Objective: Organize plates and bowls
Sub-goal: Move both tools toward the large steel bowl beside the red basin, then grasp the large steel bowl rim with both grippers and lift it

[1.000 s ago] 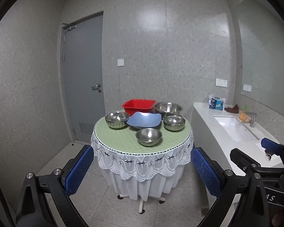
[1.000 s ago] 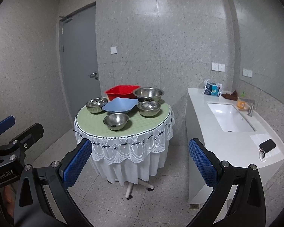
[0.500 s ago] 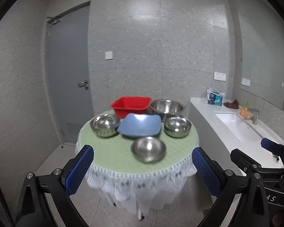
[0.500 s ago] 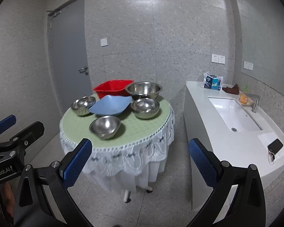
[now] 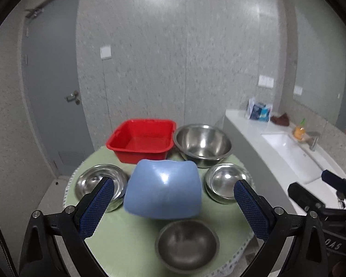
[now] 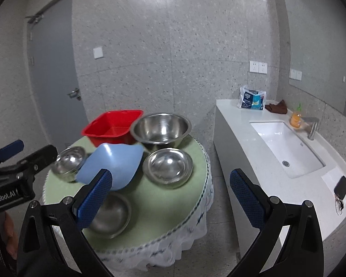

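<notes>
A round table (image 5: 131, 237) under a pale green cloth with a white lace skirt carries all the dishware. At its centre sits a squarish light-blue plastic plate (image 5: 162, 190) with upturned corners. Taking that plate as the clock's hub in the left wrist view, a red rectangular plastic tub (image 5: 141, 139) stands at 11 o'clock and a large stainless-steel mixing bowl (image 5: 203, 144) at 1 o'clock, the two just beside each other at the far edge. A small steel bowl (image 5: 99, 183) lies at 9 o'clock, close against the plate's left side, though the blur makes it hard to say whether they touch. Another small steel bowl (image 5: 227, 184) sits at 3 o'clock, and a dull grey steel bowl (image 5: 186, 242) at 6 o'clock, nearest the cameras.

The left gripper (image 5: 173, 207) hangs over the near half of the table with its blue-padded fingers spread wide, framing the plate and holding nothing. The right gripper (image 6: 173, 198) is likewise spread wide and empty, over the table's right edge, its left pad in front of the near bowl.

At 3 o'clock from the table runs a white counter (image 6: 240, 124) with an inset basin (image 6: 286, 147).
</notes>
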